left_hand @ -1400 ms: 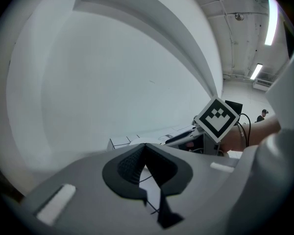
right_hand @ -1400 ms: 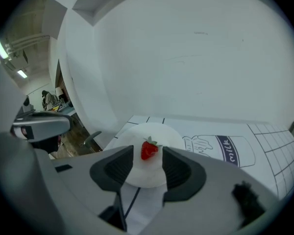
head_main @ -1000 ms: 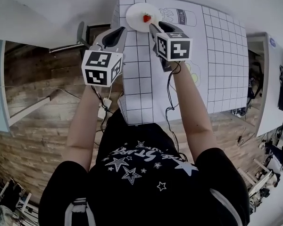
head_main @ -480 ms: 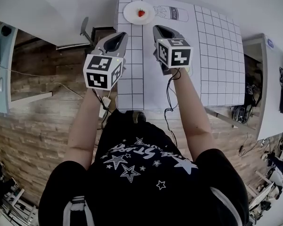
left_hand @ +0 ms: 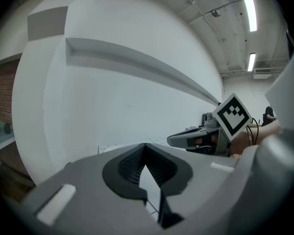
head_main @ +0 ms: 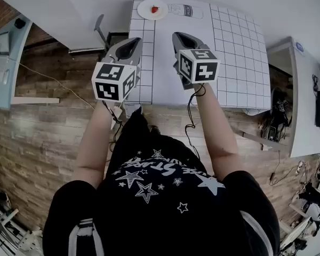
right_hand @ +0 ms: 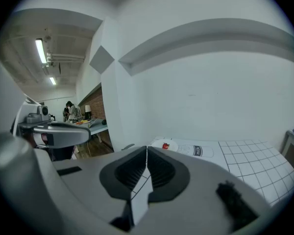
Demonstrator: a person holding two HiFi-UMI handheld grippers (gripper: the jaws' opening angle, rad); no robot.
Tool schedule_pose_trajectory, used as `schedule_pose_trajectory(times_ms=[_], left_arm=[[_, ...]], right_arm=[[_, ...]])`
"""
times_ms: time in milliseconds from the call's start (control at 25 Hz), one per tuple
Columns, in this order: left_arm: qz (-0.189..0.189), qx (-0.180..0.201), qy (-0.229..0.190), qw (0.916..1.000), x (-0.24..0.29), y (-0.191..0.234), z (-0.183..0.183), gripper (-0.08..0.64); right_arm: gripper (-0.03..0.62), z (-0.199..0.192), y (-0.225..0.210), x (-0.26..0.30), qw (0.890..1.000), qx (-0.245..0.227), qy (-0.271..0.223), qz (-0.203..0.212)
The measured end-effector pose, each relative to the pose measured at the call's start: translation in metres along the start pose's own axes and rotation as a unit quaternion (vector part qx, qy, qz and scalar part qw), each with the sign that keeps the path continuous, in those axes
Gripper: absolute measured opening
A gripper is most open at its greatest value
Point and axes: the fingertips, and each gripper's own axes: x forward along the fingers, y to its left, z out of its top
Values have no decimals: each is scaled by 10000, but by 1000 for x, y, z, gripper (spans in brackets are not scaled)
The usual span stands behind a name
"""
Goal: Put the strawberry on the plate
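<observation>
The red strawberry (head_main: pixel 154 9) lies on the small white plate (head_main: pixel 146 10) at the far left corner of the gridded table mat (head_main: pixel 240 52); the right gripper view shows the strawberry (right_hand: pixel 165 146) on the plate (right_hand: pixel 172 142) well ahead of the jaws. My right gripper (head_main: pixel 177 36) hangs over the mat's near part, well short of the plate. Its jaws have just been closing and now meet with nothing between them (right_hand: pixel 147 149). My left gripper (head_main: pixel 132 40) is beside it over the mat's left edge, tips together and empty (left_hand: pixel 145 145).
A printed milk bottle outline (head_main: pixel 185 10) lies on the mat right of the plate. Wooden floor (head_main: pixel 48 116) spreads left of the table. A grey stand (head_main: pixel 98 28) sits by the table's left edge. Another white table (head_main: pixel 309 89) stands to the right.
Both grippers have drawn back from the plate toward the person and risen. The strawberry stays on the plate, now far from the right gripper's tips.
</observation>
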Motion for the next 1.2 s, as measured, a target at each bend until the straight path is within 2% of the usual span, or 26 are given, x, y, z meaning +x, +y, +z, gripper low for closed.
schedule_pose_trajectory(times_ms=[240, 440, 600, 920, 1200], left_arm=[[119, 77, -15, 9999, -29, -34, -4, 9], [188, -22, 152, 9997, -48, -43, -9, 9], [144, -28, 174, 9997, -55, -41, -12, 9], [-39, -81, 18, 10000, -75, -47, -18, 9], [-435, -33, -72, 9990, -123, -22, -21, 9]], right_arm=[[15, -8, 19, -38, 9995, -11, -226, 219], [15, -15, 27, -50, 9984, 377, -295, 314], [15, -18, 35, -52, 9981, 419, -296, 351], [15, -24, 46, -73, 9991, 334, -272, 13], [15, -21, 108, -80, 9982, 332, -381, -317]])
